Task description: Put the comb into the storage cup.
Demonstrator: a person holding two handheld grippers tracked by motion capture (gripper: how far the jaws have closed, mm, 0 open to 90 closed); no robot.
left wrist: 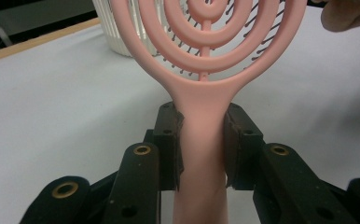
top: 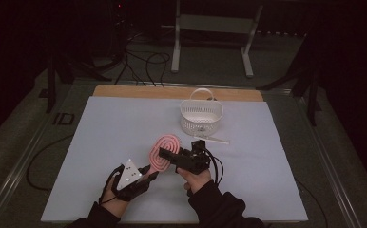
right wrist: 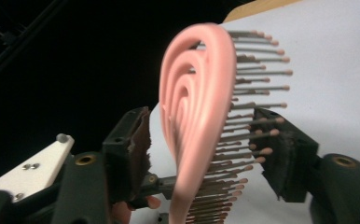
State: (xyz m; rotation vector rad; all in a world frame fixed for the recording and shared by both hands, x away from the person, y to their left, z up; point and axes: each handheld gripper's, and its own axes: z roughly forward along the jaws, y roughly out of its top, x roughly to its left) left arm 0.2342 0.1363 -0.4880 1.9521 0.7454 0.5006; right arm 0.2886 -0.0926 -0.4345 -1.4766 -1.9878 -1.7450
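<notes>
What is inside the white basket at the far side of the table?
The white basket looks empty in the high view; its near wall hides part of the floor. The pink hairbrush is outside it, held.

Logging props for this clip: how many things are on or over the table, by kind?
Pink hairbrush: 1
White basket: 1
Thin pale stick beside the basket: 1
Total: 3

Left gripper (top: 149, 175) fingers clamped; right gripper (top: 165, 153) fingers apart, level.
</notes>
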